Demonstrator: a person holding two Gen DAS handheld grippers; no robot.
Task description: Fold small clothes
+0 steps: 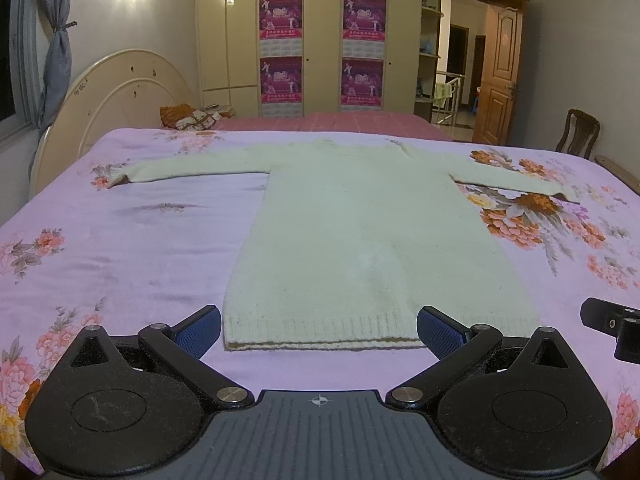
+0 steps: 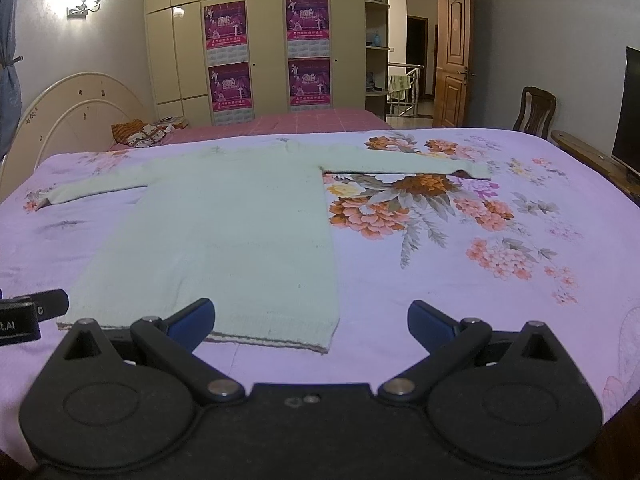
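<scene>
A pale cream knitted sweater (image 1: 360,232) lies flat on the bed, on a lilac floral bedspread (image 1: 120,248), both sleeves stretched out sideways and the ribbed hem nearest the cameras.

In the left wrist view the left tool (image 1: 320,330) is released, its blue-padded fingers (image 1: 200,330) spread wide just short of the hem, one near each end of it; neither visibly touches the knit. At 3 o'clock in that view a black part of the right tool (image 1: 608,330) pokes in from the edge, beside the sweater's right hem corner.

The right wrist view shows the sweater (image 2: 224,232) shifted toward 9 o'clock, so the right tool (image 2: 312,320) — also released, fingers wide apart — straddles the hem's right corner: its left finger (image 2: 192,320) overlaps the knit, though contact cannot be told, and its right finger is over bare bedspread (image 2: 480,280). A black part of the left tool (image 2: 32,312) shows at 9 o'clock.

Only this view shows a dark screen (image 2: 628,108) at 3 o'clock on a wooden ledge. Only the left view takes in the tied grey curtain (image 1: 56,60) at 10 o'clock. Both show the cream wardrobe (image 1: 312,32) with four magenta posters at 12 o'clock, a second bed with a pink cover (image 2: 312,120) behind, a wooden chair (image 2: 536,110) and an open wooden door (image 1: 498,72).
</scene>
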